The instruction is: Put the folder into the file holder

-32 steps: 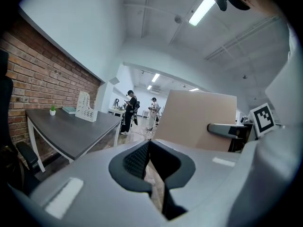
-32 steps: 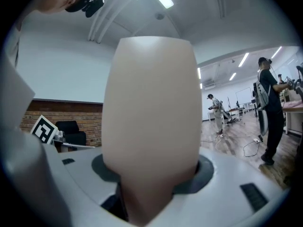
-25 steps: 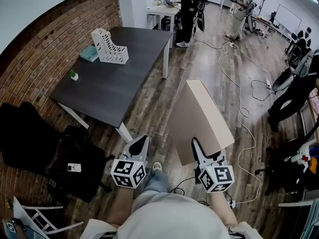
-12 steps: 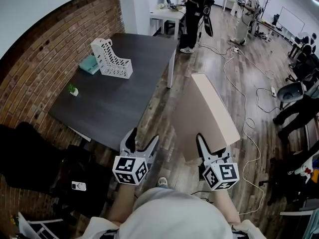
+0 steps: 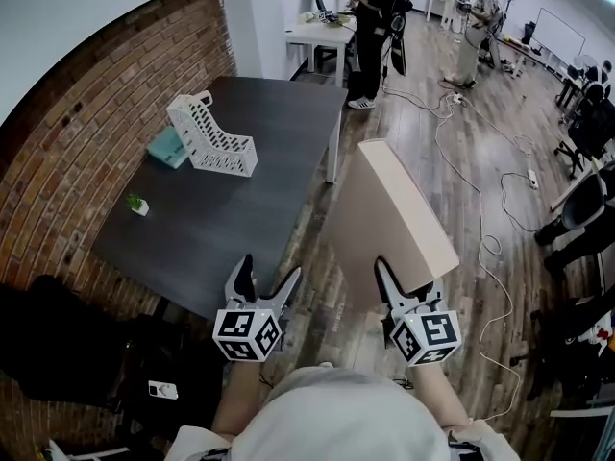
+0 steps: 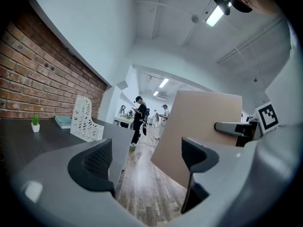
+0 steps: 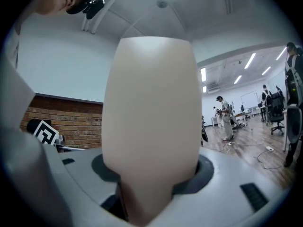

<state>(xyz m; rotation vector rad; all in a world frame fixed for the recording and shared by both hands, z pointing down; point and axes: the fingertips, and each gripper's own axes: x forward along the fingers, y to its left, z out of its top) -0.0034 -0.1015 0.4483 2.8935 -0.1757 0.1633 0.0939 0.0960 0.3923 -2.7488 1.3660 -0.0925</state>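
A tan folder [image 5: 389,221] stands on edge in the air over the wood floor, right of the dark table [image 5: 252,171]. My right gripper [image 5: 402,284] is shut on its near lower corner; the folder [image 7: 151,126] fills the middle of the right gripper view. The white file holder [image 5: 209,136] stands on the table's far left part, and shows again as file holder [image 6: 85,119] in the left gripper view. My left gripper [image 5: 263,279] hovers at the table's near edge, its jaws opening with nothing between them [image 6: 142,162].
A teal book [image 5: 169,147] lies behind the holder and a small potted plant [image 5: 137,204] sits at the table's left edge. A brick wall [image 5: 86,133] runs along the left. Cables [image 5: 480,181] trail over the floor. People stand by a white desk [image 5: 322,29] at the back.
The left gripper's jaws have gone from shut to wide apart. The view has shifted towards the table, so the folder and both grippers stand nearer its edge.
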